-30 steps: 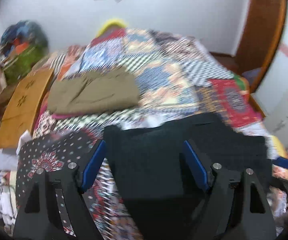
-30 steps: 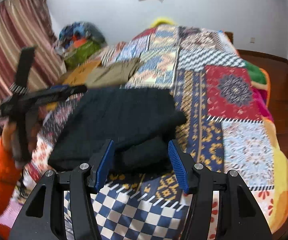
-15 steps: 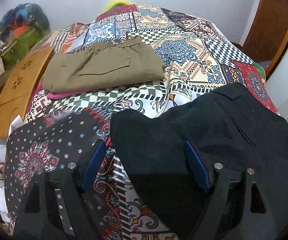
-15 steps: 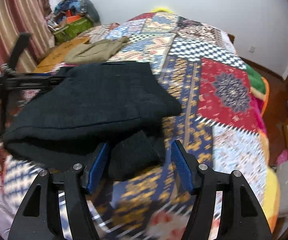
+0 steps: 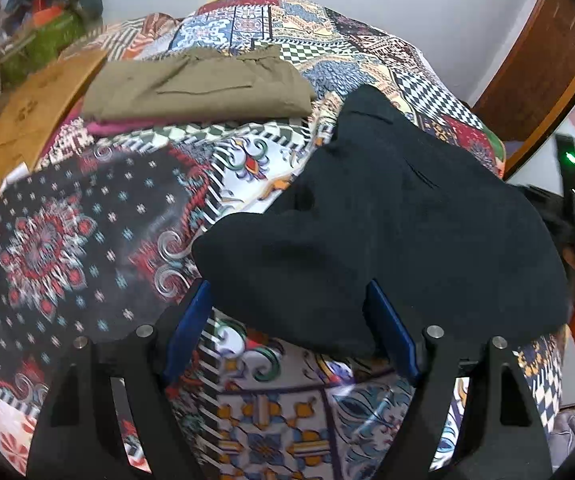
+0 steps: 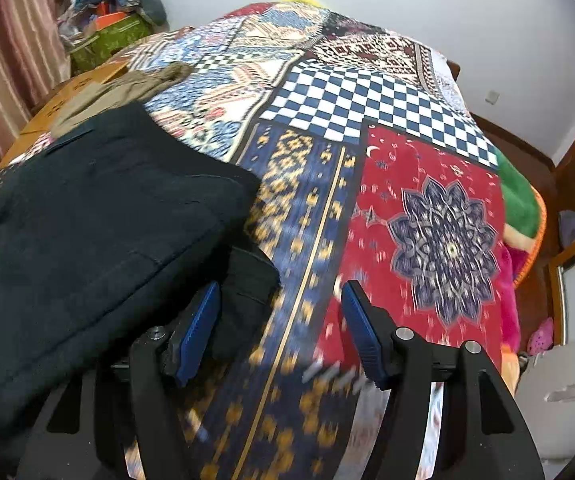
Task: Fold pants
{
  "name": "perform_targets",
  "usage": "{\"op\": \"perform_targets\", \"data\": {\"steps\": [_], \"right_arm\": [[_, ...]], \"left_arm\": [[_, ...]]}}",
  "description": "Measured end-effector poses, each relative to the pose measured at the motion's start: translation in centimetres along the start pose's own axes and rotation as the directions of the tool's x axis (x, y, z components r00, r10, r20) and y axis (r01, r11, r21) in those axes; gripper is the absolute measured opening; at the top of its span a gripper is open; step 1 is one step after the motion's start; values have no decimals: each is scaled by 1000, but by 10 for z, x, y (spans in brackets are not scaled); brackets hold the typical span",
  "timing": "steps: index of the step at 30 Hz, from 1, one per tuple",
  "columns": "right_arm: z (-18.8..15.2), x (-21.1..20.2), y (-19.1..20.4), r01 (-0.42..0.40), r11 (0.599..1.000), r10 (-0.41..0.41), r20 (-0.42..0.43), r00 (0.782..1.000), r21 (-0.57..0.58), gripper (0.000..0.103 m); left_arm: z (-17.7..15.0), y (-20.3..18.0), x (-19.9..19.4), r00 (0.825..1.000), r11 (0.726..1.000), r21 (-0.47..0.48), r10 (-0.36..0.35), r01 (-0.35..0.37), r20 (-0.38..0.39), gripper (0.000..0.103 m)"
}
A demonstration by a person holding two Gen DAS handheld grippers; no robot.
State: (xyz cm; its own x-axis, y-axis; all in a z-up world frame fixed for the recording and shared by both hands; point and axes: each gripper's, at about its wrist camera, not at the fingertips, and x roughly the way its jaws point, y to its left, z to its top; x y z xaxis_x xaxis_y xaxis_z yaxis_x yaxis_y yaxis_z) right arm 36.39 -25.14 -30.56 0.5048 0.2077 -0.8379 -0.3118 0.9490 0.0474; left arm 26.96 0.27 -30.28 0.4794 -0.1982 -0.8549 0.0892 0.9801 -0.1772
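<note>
The folded black pants (image 5: 387, 232) lie on the patchwork bedspread (image 5: 87, 232). In the left wrist view my left gripper (image 5: 287, 332) is open, its blue pads on either side of the pants' near left corner. In the right wrist view the pants (image 6: 87, 232) fill the left side. My right gripper (image 6: 279, 332) is open, with the pants' right corner at its left pad and bare bedspread (image 6: 427, 232) between the jaws. The other hand-held gripper (image 5: 567, 184) shows at the right edge of the left wrist view.
Folded olive-brown pants (image 5: 199, 88) lie on a pink garment further up the bed. A wooden board (image 5: 27, 128) leans at the bed's left edge. A pile of clothes and bags (image 6: 115, 12) sits in the far left corner. The bed's right edge drops to the floor (image 6: 527, 160).
Both grippers moved: the black pants slid right in the left wrist view and left in the right wrist view. The right gripper now has mostly bedspread between its jaws.
</note>
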Motion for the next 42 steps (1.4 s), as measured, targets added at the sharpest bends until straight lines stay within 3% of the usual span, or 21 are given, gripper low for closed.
{"op": "perform_targets", "data": {"steps": [5,10,15,19,23,26,31,36,42], "right_arm": [[10,-3,1,14,1000,-14,-3,1000,14,58],[-9,-49,6,60,998,-59,38,998,-20,58],[-23,-102,20,-7,1000,6,103,995,2,58],[-31,-134,46,-101,995,98,170,981,7,60],[-43,-132,81,-193,981,195,156,968,-31,60],[-60,-110,101,-198,978,202,86,976,-59,60],[-73,-90,86,-218,975,219,37,975,-34,61],[-72,-91,68,-119,990,121,31,992,-75,61],[-74,-102,38,-96,995,96,26,995,-2,61]], "left_arm": [[-4,-8,-11,998,998,40,54,-55,36,78],[7,6,-41,988,993,45,107,-112,109,74],[26,28,-51,974,988,2,154,-156,165,74],[35,41,-30,973,981,-11,193,-193,123,74],[28,47,-6,984,984,-22,175,-174,42,70],[15,45,0,986,986,-43,164,-163,15,64],[-6,33,1,991,991,-30,131,-131,-12,58],[-15,20,-11,998,997,-34,65,-65,-4,56],[-1,5,-38,996,998,0,56,-56,68,56]]}}
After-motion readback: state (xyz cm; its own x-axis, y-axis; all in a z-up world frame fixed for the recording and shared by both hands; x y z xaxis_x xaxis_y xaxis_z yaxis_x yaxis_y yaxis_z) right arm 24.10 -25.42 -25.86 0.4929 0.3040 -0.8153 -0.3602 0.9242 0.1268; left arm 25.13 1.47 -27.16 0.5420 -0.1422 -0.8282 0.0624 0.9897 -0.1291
